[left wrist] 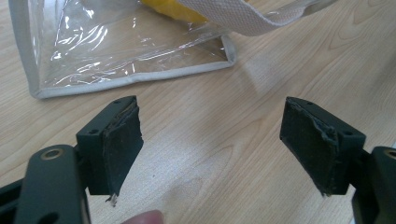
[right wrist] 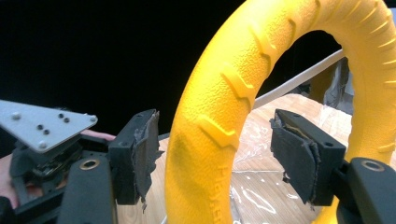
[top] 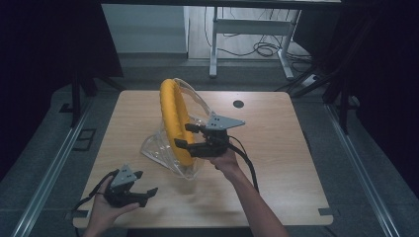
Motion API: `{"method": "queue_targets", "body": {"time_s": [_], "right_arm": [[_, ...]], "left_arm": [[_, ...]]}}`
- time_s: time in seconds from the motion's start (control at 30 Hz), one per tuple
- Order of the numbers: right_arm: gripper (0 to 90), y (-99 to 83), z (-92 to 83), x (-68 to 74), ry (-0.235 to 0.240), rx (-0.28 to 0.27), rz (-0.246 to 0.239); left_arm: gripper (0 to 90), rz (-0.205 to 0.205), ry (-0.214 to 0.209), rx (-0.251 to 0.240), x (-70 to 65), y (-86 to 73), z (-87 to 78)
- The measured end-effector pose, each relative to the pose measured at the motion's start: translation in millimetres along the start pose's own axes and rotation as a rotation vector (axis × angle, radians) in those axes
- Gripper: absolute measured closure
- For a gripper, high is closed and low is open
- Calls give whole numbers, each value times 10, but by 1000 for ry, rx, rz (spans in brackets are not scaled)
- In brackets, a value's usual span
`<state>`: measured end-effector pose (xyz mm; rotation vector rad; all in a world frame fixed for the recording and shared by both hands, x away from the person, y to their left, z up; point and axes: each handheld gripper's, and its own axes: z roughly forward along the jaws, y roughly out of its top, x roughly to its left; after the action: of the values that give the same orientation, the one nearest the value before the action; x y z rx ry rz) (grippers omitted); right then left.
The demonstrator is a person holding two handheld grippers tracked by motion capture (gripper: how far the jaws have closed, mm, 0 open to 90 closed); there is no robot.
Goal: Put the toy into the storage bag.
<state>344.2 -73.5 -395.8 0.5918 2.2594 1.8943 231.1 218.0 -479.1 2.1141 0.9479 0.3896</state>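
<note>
Desk (top: 276,163): light wood top, small dark round hole near its far edge, right of centre.

Clear plastic bag (top: 157,148): sits about mid-desk, grey fabric trim round the edges, pale webbing handle (left wrist: 243,21) arching over the top. Base flat on the desk, mouth up.

Yellow ring (top: 174,118): stands upright on edge in the bag, lower part inside the plastic, upper part well above the rim. Textured surface with raised chevron ridges.

Right hand-held gripper (top: 190,137): at the right side of the ring, about mid-height. Jaws straddle the ring's band, one either side, with a gap showing between each pad and the yellow. Released, not clamping.

Left hand-held gripper (top: 143,183): near the desk's front edge, left of the bag and apart from it, pointing toward the bag's near corner. Jaws spread wide, nothing between them, bare desk under.
</note>
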Motion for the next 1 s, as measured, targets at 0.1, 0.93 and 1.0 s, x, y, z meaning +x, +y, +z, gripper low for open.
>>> {"method": "queue_targets", "body": {"time_s": [0.1,0.93,1.0], "right_arm": [[327,-16,-83,13,0,-1,-13],[341,-616,-929,-203,-154,116,-11],[342,-677,-987,-219,-162,125,-8]], "left_arm": [[206,-3,0,0,-2,0,-2],[206,-6,0,4,-12,1,15],[206,-6,-1,5,-14,1,20]]}}
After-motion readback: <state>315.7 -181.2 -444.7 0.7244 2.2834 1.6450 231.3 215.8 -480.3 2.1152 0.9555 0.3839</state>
